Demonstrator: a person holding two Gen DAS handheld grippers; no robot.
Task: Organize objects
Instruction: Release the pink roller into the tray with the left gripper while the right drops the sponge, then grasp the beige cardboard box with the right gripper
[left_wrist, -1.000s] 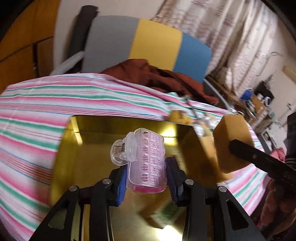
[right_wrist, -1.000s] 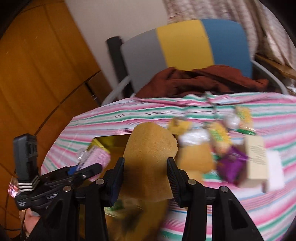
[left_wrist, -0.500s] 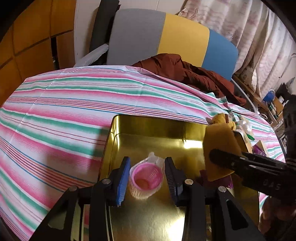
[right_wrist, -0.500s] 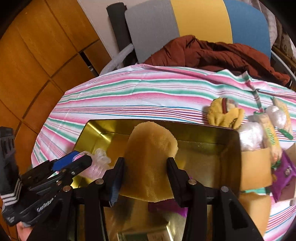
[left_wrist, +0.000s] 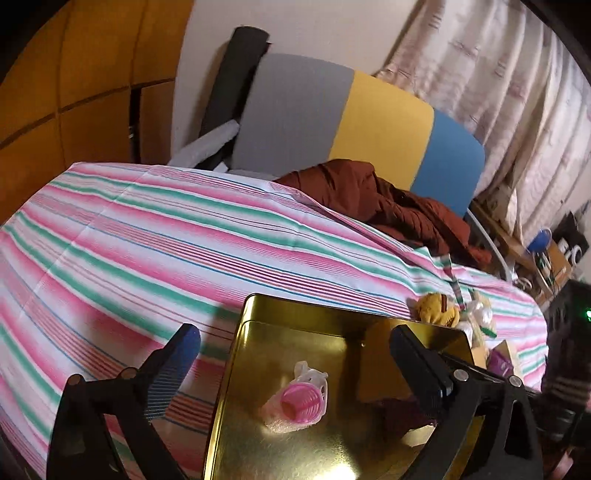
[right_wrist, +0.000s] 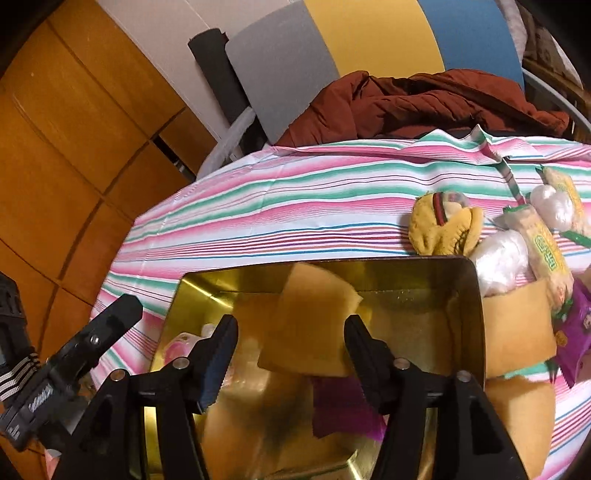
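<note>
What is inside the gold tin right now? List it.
Inside the gold tin: a pink hair roller lying on the floor, a yellow sponge, and something purple beneath it. The sponge and gripper fingers hide the rest.

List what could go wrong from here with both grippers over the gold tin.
1. The sponge sits between the right gripper's just-opened jaws, tilted; it may land on the tin's rim or bounce out.
2. The left gripper, opened wide, hangs over the released curler; pulling back could knock it.
3. The grippers are close together and may collide.
</note>
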